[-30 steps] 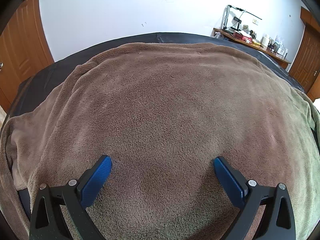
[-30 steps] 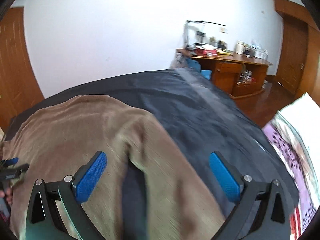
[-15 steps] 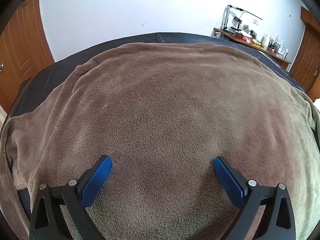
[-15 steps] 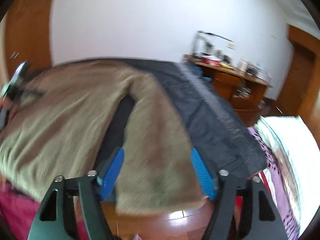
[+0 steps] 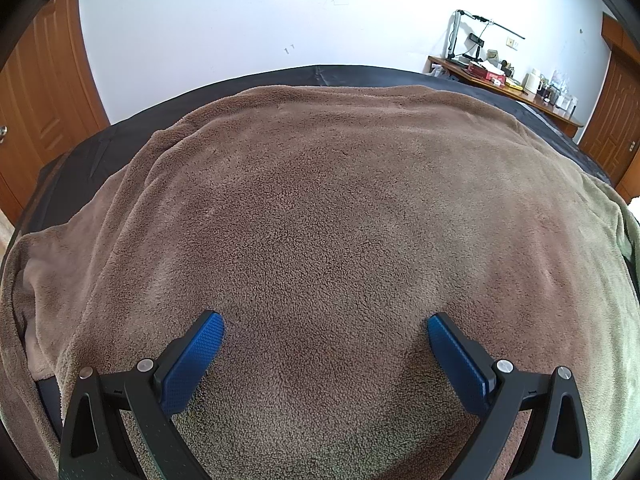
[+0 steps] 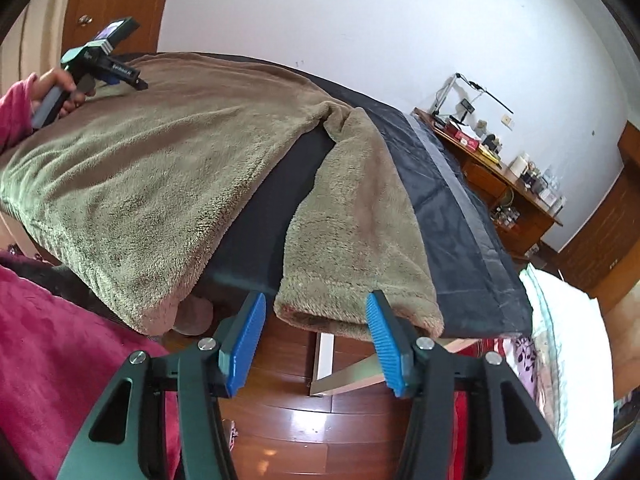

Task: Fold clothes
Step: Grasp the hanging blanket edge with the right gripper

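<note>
One garment: brown fleece robe (image 5: 328,208) lay spread across the bed (image 6: 452,216), sleeve (image 6: 352,220) toward 5 o'clock.
Left hand-held gripper (image 5: 324,326): released above it.
Right hand-held gripper (image 6: 316,312): closing, sleeve's hem between unpressed pads.

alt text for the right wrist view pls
The right claw, closing, sits at the end of a brown fleece sleeve hanging off a dark bed; the pads are not yet on it. At far left, the left claw hovers over the garment.

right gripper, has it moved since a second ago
Yes. The right gripper has come toward the near edge of the bed, down to the sleeve end hanging there, floor now showing below. Its jaws are closing, the sleeve cuff just beyond them.
</note>
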Tool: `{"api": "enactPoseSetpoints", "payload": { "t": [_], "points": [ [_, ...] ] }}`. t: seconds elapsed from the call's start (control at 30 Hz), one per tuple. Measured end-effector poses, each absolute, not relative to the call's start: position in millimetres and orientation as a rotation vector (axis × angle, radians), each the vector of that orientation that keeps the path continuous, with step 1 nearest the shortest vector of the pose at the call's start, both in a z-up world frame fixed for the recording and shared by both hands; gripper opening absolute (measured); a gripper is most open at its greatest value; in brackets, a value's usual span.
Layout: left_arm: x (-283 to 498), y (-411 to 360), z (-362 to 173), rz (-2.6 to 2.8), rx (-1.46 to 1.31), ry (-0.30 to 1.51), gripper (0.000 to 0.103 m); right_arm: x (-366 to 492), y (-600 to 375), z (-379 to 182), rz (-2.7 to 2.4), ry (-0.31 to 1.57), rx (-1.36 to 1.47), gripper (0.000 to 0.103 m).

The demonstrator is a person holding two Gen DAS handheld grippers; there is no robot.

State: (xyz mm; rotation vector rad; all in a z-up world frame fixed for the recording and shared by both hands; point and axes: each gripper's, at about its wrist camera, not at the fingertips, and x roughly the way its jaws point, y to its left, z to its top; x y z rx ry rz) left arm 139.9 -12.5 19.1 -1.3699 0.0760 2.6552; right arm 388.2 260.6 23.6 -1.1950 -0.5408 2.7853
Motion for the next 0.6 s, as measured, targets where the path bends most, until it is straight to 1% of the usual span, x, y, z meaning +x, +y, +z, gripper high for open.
{"api": "enactPoseSetpoints", "payload": {
  "t": [0.1, 0.17, 0.43, 0.53, 0.6],
  "points": [
    [140.0, -12.6, 18.9, 2.655, -1.369, 0.077, 0.103, 380.0, 255.4, 17.7, 2.78, -0.618, -1.215, 0.058],
    [140.0, -12.6, 18.9, 2.654, -1.369, 0.077, 0.103, 375.7, 259.7, 15.4, 2.78, -0.618, -1.228, 0.058],
    [140.1, -13.3, 18.7, 2.648, -1.364, 0.082, 0.103, 366.9, 281.0, 11.6, 2.814, -0.47, -1.282, 0.057],
    [140.1, -13.4, 18.6, 2.648, -1.364, 0.082, 0.103, 366.2, 283.8, 11.7, 2.82, -0.417, -1.309, 0.051],
    [140.1, -13.3, 18.5, 2.648, -1.364, 0.082, 0.103, 366.3, 289.1, 15.6, 2.843, -0.346, -1.318, 0.047]
  ]
}}
